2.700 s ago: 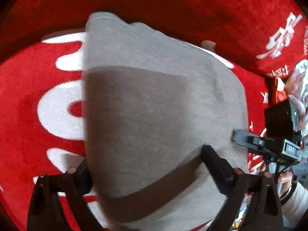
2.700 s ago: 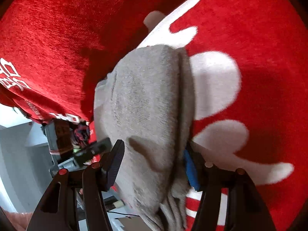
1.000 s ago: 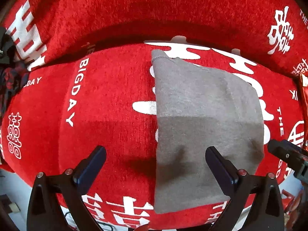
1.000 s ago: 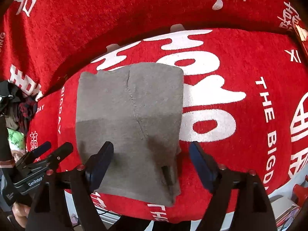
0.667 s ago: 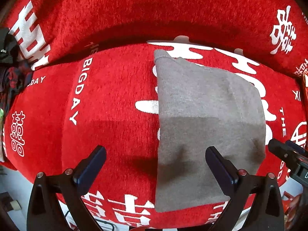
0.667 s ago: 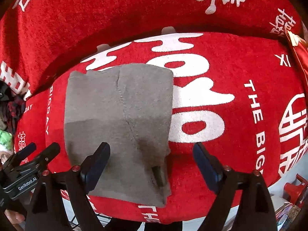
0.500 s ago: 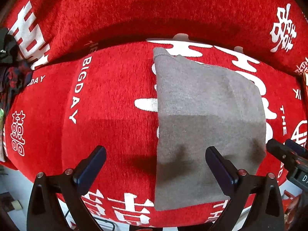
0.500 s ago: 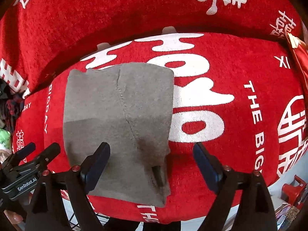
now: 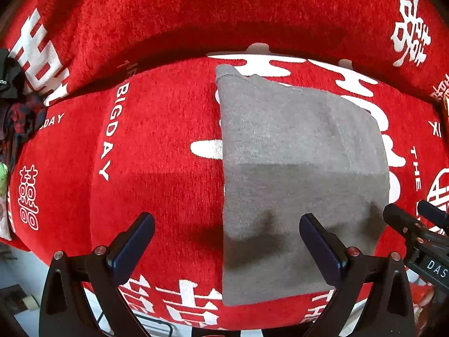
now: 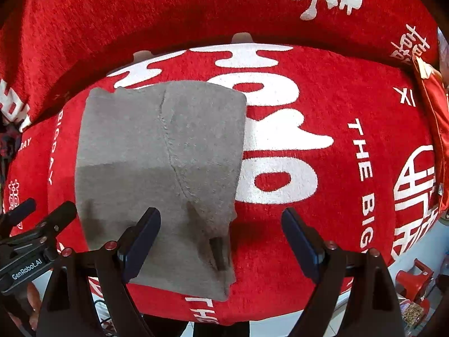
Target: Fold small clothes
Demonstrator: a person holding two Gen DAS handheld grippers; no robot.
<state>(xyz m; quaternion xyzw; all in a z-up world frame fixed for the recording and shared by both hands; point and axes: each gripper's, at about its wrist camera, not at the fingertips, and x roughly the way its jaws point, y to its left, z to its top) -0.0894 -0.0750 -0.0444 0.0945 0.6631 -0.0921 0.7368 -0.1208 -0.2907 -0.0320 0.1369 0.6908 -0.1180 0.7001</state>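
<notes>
A folded grey garment (image 9: 303,174) lies flat on a red cushion with white lettering (image 9: 157,146). In the right wrist view the grey garment (image 10: 157,168) sits left of centre, with a seam down its middle and a small dark tab near its front right corner. My left gripper (image 9: 227,241) is open and empty, held above the garment's left edge near the cushion front. My right gripper (image 10: 221,236) is open and empty, held above the garment's front right corner. Each gripper shows at the edge of the other's view.
The red sofa backrest (image 9: 224,14) rises behind the cushion. Dark clothes (image 9: 16,106) are piled at the far left. A red satin item (image 10: 435,129) lies at the cushion's right end. The floor and a red object (image 10: 415,278) show below the front edge.
Both grippers let go of the grey garment and pulled back toward the cushion front. In the last second they have barely moved and the garment lies still.
</notes>
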